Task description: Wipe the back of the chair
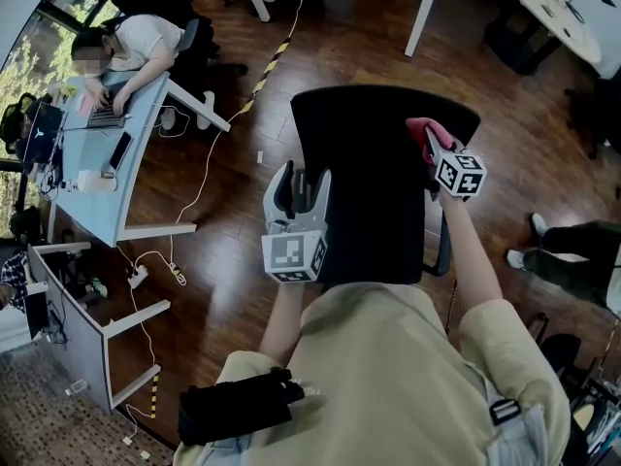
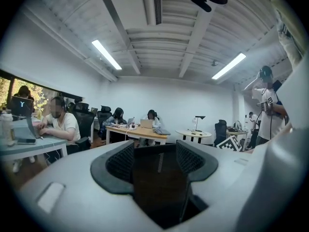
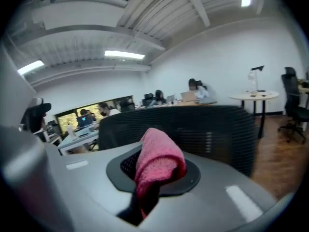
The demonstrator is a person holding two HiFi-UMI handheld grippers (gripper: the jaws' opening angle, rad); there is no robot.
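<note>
The black chair back [image 1: 374,192] stands right in front of me, seen from above in the head view. My right gripper [image 1: 430,147] is at its upper right edge, shut on a pink cloth [image 1: 423,127]. In the right gripper view the pink cloth [image 3: 159,161] bulges up out of the right gripper [image 3: 154,170], with the mesh chair back [image 3: 212,129] close behind it. My left gripper [image 1: 299,186] is held at the chair's left edge, jaws pointing up. In its own view the left gripper [image 2: 157,153] is open with nothing between its pads.
A long grey desk [image 1: 116,187] runs along the left, where a person [image 1: 126,42] works at a laptop. Cables and a power strip [image 1: 141,275] lie on the wooden floor. White table legs [image 1: 422,13] stand beyond the chair. Someone's shoes [image 1: 529,241] are at the right.
</note>
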